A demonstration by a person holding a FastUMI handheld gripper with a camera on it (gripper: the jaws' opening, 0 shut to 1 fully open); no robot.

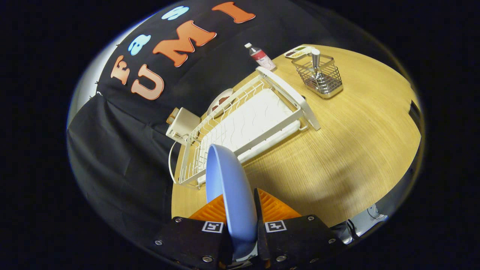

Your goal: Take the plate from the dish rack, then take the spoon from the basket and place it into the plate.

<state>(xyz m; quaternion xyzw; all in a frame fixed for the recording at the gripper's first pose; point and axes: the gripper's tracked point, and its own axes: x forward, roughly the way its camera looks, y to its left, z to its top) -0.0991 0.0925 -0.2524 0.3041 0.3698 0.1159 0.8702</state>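
Step in hand: first part of the task, by my reading; the plate (229,187) is out of the dish rack (243,123) and carried on edge above the near end of the tabletop (356,150).
Hand-held gripper: the hand-held gripper (240,210) pinches the plate's rim, one finger on each face, so it stands upright between them and rises just ahead of the fingertips.
Plate: pale blue, held in the air, its upper edge overlapping the near corner of the rack in this view; whether it touches the rack I cannot tell.
Dish rack: white wire with a tray beneath, running from near left to far right, with no dish in its slots now; a second round dish (219,101) peeks out behind its far left side.
Basket: a wire basket (318,77) stands at the far right of the tabletop, well apart from the plate, with the spoon (316,62) upright in it, handle up.
Other things: a small bottle (260,56) beyond the rack, a cream box (183,125) at its left.
Next move, as I judge it: lay the plate flat on the bare wood right of the rack and let go before going for the spoon.
Care needed: tilting from upright to flat without the rim slipping.
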